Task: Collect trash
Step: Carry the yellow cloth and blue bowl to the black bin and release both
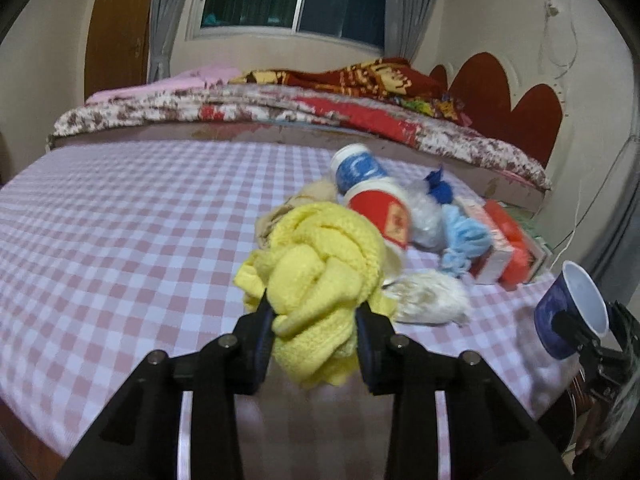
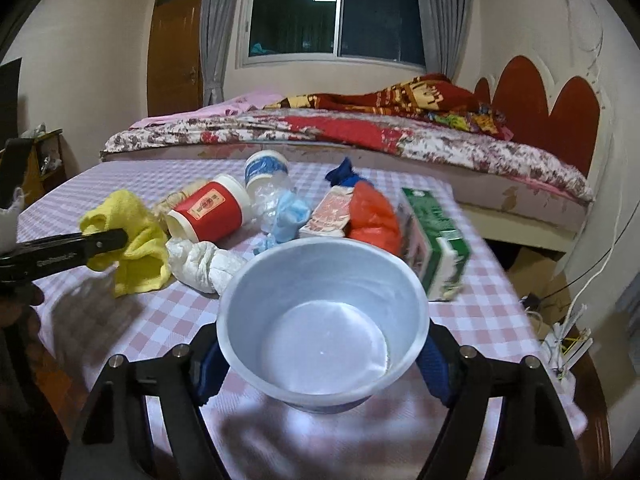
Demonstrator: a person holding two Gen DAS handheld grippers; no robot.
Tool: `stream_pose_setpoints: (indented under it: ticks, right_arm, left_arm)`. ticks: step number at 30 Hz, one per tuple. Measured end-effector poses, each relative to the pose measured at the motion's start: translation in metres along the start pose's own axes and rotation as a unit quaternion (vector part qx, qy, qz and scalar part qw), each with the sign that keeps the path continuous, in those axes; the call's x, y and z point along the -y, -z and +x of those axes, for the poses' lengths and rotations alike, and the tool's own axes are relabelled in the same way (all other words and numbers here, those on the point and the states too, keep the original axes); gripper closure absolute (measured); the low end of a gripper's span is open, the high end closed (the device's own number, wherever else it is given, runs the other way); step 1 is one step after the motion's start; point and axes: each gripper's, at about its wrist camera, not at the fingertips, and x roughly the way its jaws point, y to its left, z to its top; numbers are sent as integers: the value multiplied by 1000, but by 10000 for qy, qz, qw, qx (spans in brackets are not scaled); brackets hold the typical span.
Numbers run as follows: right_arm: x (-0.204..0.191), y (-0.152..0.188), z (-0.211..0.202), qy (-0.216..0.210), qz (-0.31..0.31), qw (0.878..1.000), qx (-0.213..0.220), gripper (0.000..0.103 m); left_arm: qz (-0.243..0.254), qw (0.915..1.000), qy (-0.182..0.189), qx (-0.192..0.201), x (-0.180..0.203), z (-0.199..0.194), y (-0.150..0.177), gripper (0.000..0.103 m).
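My left gripper [image 1: 314,320] is shut on a crumpled yellow cloth [image 1: 320,272] and holds it above the checked tablecloth [image 1: 120,220]; the cloth also shows in the right wrist view [image 2: 136,236]. My right gripper [image 2: 322,356] is shut on a blue paper cup [image 2: 324,320], its white inside facing the camera; the cup also shows in the left wrist view [image 1: 572,308]. A pile of trash lies on the table: a red cup [image 2: 208,212], a blue-and-white cup [image 2: 266,170], white crumpled paper [image 2: 204,264], light blue wads [image 2: 286,216], an orange bag [image 2: 372,216] and a green carton [image 2: 434,236].
A bed with floral and red blankets [image 2: 360,132] stands right behind the table. A window [image 2: 336,12] and a wooden door [image 2: 172,52] are at the back. Cables and a white power strip [image 2: 568,344] lie on the floor to the right of the table.
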Motion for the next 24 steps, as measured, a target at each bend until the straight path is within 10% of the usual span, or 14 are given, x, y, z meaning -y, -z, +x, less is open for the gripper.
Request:
stream_pose_setpoints:
  ticks: [24]
  right_arm:
    - [109, 52, -129, 1166, 492, 9919, 135, 23]
  left_arm:
    - [1308, 9794, 1538, 74, 171, -68, 35, 66]
